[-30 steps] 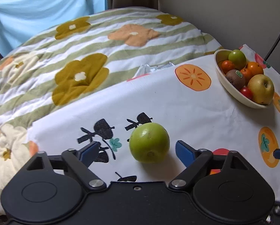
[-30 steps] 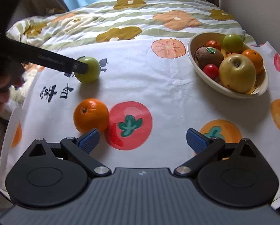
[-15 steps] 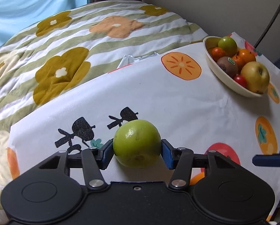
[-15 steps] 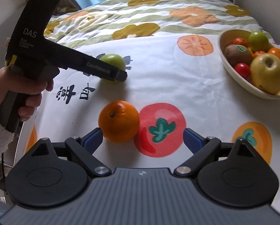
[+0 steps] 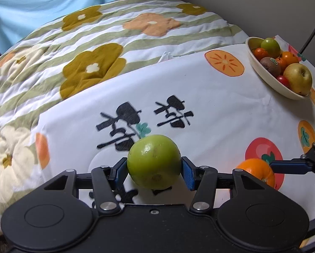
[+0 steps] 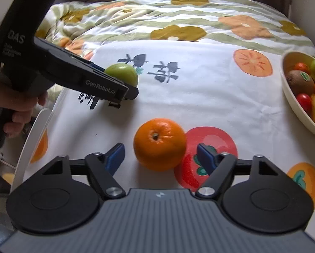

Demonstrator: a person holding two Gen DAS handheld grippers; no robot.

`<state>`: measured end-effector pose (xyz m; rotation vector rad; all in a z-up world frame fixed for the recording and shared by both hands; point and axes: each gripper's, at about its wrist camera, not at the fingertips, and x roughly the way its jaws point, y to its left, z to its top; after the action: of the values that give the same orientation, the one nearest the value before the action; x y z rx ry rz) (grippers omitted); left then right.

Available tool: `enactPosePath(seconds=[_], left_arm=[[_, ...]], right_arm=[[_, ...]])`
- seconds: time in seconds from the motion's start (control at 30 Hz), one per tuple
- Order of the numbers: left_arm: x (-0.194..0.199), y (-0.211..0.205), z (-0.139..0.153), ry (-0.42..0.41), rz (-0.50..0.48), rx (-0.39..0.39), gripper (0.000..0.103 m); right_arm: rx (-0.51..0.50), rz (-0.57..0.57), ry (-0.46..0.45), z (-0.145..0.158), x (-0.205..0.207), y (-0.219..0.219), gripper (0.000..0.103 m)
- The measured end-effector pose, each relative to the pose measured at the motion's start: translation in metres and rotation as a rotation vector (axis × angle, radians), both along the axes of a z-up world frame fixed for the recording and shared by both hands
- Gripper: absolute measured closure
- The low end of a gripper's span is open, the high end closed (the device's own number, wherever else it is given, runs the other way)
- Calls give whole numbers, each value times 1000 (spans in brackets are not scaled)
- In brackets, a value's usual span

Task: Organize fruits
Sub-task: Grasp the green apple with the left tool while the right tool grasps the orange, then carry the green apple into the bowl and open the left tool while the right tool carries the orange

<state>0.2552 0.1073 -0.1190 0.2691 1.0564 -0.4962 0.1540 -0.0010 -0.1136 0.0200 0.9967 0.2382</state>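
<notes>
Blue ribbed pads of the left gripper (image 5: 154,169) press against both sides of a round, glossy green apple (image 5: 154,164), its skin smooth with a few small brown marks; the jaws are closed firmly on it, and it sits above a white printed cloth (image 5: 210,105). Whether the apple touches the cloth cannot be told from either view. The right gripper (image 6: 160,155) has its jaws spread wide on either side of a round orange (image 6: 159,143) with dimpled peel and a dark stem scar on top; neither blue pad touches the fruit, which rests on the cloth at the edge of a printed red persimmon. Well apart, at the cloth's far right, an oval cream bowl (image 5: 269,78) with a smooth matte wall holds a yellow apple, a fuzzy brown kiwi, small oranges, a red tomato and a green fruit. Beyond lies a soft quilted duvet (image 5: 107,42) with green stripes and flower shapes.
</notes>
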Motion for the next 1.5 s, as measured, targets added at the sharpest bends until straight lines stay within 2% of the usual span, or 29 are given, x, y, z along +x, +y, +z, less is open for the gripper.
enactPosePath(seconds=[0.37, 0.5, 0.6, 0.77, 1.0, 1.23, 1.5], left_arm=[[-27, 15, 3, 11, 89, -40, 46], [-37, 20, 9, -6, 112, -48, 46], [-44, 24, 14, -20, 131, -57, 46], [-58, 32, 21, -44, 168, -64, 46], [-86, 43, 37, -71, 246, -60, 46], [-126, 47, 58, -97, 373, -49, 46], [-168, 24, 83, -123, 505, -49, 46]], right_arm=[[-24, 0, -27, -1, 5, 0, 19], [-39, 14, -38, -3, 4, 1, 22], [-46, 50, -47, -3, 3, 4, 29], [-58, 42, -47, 0, -3, 4, 30], [-34, 28, -83, 21, -19, -7, 30], [-8, 56, -130, 46, -34, -30, 30], [16, 80, -154, 67, -52, -75, 30]])
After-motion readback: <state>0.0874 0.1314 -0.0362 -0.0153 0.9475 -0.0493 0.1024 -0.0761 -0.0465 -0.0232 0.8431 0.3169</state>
